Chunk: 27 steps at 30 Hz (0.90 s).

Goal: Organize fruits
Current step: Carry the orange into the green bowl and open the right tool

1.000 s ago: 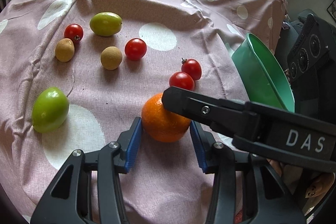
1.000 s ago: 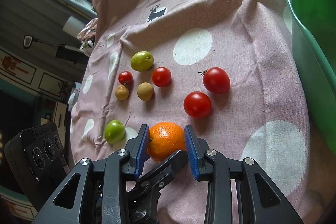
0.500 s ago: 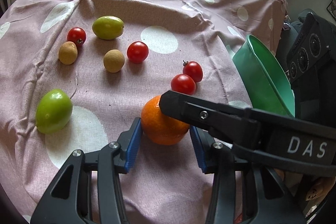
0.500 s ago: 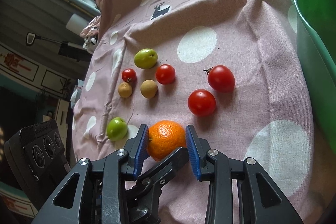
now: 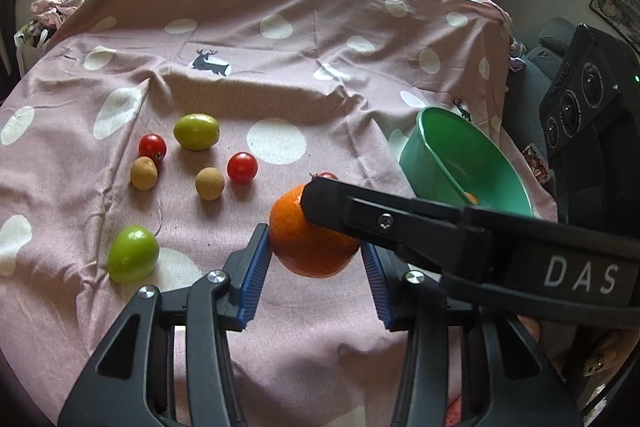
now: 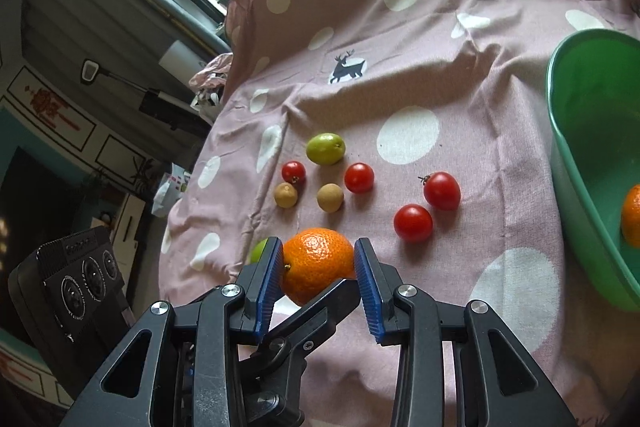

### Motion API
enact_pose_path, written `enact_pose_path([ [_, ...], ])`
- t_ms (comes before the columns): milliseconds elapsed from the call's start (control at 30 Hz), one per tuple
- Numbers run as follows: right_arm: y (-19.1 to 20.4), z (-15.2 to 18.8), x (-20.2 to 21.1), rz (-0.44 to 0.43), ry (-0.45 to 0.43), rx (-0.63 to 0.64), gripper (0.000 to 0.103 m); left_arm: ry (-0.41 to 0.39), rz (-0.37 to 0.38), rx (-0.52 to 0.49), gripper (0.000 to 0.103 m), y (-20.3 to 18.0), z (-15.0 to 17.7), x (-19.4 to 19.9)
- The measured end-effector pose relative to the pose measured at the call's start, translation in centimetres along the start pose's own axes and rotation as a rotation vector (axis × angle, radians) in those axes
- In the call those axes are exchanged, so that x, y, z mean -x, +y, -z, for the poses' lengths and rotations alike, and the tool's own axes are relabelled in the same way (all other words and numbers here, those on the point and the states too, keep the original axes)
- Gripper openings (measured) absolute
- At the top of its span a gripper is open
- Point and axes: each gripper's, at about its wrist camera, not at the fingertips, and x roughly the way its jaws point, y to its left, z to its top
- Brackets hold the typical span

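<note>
The orange (image 6: 316, 263) looks firm and fairly light, with a round body and a finely dimpled skin that gives rubber pads some purchase, though a hard squeeze would probably bruise it and a hold off its widest part would likely let it roll out. The best place to take it seems to be across the middle, pads on opposite sides. Both tools are at it here: in the right wrist view the right gripper (image 6: 318, 277) has the fruit between its blue ribbed pads (image 6: 270, 279), the left-side pad against the skin and the other close beside it, and its jaws are opening a little with the orange between them. In the left wrist view the left gripper (image 5: 316, 269) stands around the same orange (image 5: 310, 247) — its near pad touches the peel, while the far pad is partly hidden behind the other tool's black finger, so I cannot tell for sure that it presses. The fruit appears lifted clear of the pink spotted cloth (image 5: 280, 59), since no shadow sits right under it. It is bright, even orange, glossy, with a small dark stem scar facing the right camera. To the right stands the green bowl (image 6: 580, 163), tilted, with another orange (image 6: 632, 217) already inside — presumably where this one belongs. Cherry tomatoes, green fruits and small brown ones lie scattered on the cloth.
</note>
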Motion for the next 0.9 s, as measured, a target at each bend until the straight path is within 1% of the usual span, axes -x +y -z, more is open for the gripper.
enact_pose_path([
  [200, 0.6, -0.3, 2.9, -0.012, -0.086, 0.026, 0.041, -0.075, 0.013, -0.042, 0.044, -2.0, -1.2, 1.7],
  [433, -0.1, -0.7, 6.0, 0.003, -0.185, 0.014, 0.042, -0.117, 0.039, -0.126, 0.044, -5.2, -2.5, 1.9],
  [633, -2.5, -0.9, 8.6, 0.027, -0.261, -0.044, 0.046, -0.153, 0.067, -0.219, 0.044, -9.2, -3.2, 1.3],
  [900, -7.4, -0.7, 12.2, 0.056, -0.350, -0.161, 0.046, -0.128, 0.153, -0.314, 0.044, -14.1, -3.8, -1.5],
])
